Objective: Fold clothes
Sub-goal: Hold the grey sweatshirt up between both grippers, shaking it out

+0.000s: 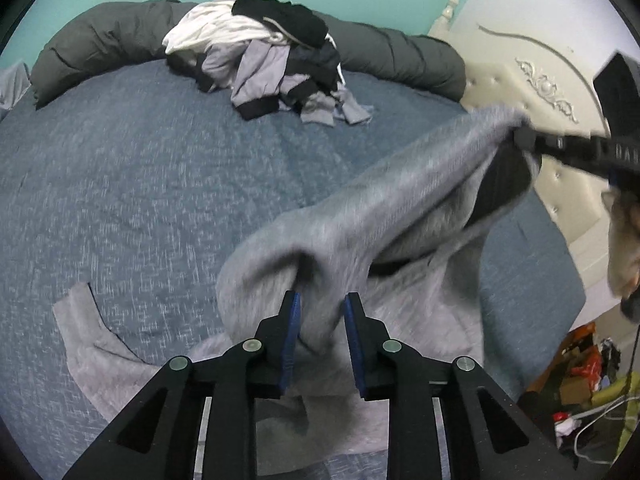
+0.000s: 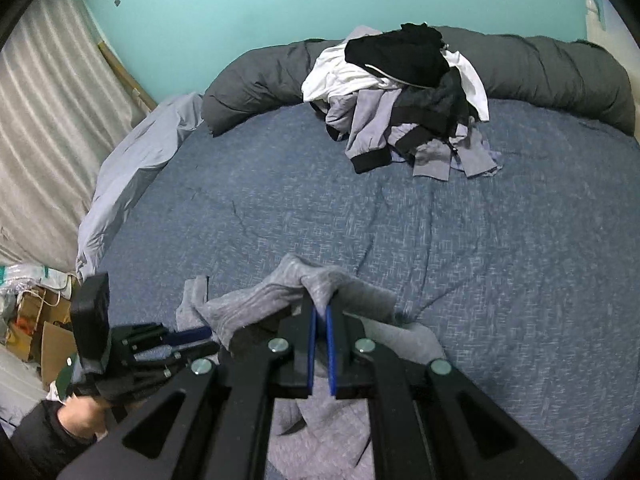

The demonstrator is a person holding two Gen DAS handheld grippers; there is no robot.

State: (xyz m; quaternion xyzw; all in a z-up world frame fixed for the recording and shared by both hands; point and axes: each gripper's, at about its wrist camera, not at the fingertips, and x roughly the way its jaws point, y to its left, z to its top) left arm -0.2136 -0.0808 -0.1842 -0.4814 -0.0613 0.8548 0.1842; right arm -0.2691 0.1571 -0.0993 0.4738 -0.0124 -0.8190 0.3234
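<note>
A home bedroom, probably: a bed [image 2: 480, 240] is filling both views, a clothes pile [image 2: 404, 92] lying against a rolled duvet [image 2: 256, 80], curtains [image 2: 44, 140] hanging beside.

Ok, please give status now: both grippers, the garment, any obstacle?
Left gripper open, grey garment loose between its pads. Right gripper shut on garment. Clothes pile far back, not obstructing.

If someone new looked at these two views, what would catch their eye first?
First, the grey garment strung across the near part of the blue bedspread, pinched by the right gripper, with a fold hanging between the left gripper's parted pads. Next, the clothes pile against the dark rolled duvet.
</note>
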